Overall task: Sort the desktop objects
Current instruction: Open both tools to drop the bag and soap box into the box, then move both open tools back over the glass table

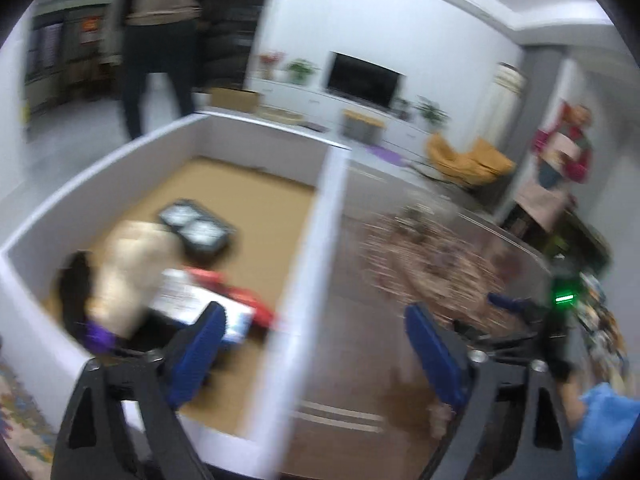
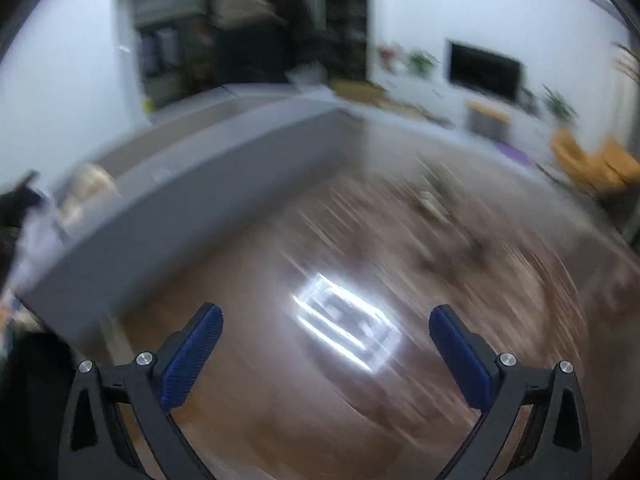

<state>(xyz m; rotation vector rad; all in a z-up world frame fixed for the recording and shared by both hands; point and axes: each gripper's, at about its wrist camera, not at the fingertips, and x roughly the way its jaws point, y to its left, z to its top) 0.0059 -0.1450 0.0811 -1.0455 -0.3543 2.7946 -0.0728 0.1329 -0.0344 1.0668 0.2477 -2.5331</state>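
Left tool [image 1: 316, 344] astride box wall [image 1: 316, 264]

Table top [image 2: 280, 380] smeared by motion blur in the right wrist view, bright glare patch [image 2: 344, 328] unreadable, items in the white-walled box [image 1: 332, 208] blurred beyond naming, left gripper [image 1: 316, 344] finger covering part of them, clutter [image 1: 600, 320] at right edge cut off
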